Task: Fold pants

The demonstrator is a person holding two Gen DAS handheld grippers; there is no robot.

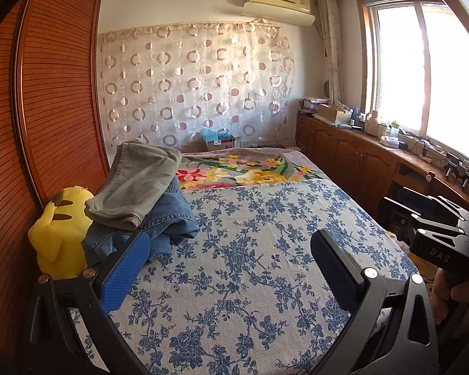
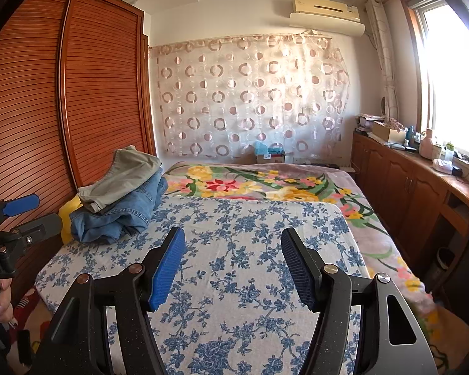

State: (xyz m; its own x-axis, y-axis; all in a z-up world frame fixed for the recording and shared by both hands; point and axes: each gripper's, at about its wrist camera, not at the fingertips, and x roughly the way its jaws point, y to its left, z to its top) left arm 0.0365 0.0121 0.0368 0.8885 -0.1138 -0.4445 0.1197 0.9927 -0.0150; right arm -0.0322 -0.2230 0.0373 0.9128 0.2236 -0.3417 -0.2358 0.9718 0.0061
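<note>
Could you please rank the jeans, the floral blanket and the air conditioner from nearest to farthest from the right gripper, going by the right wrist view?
From the right gripper:
1. jeans, left, on the blue-print cover.
2. floral blanket, ahead, farther up the bed.
3. air conditioner, high on the far wall.

Sharp fisheye views, blown-out window (image 1: 428, 72) glare
</note>
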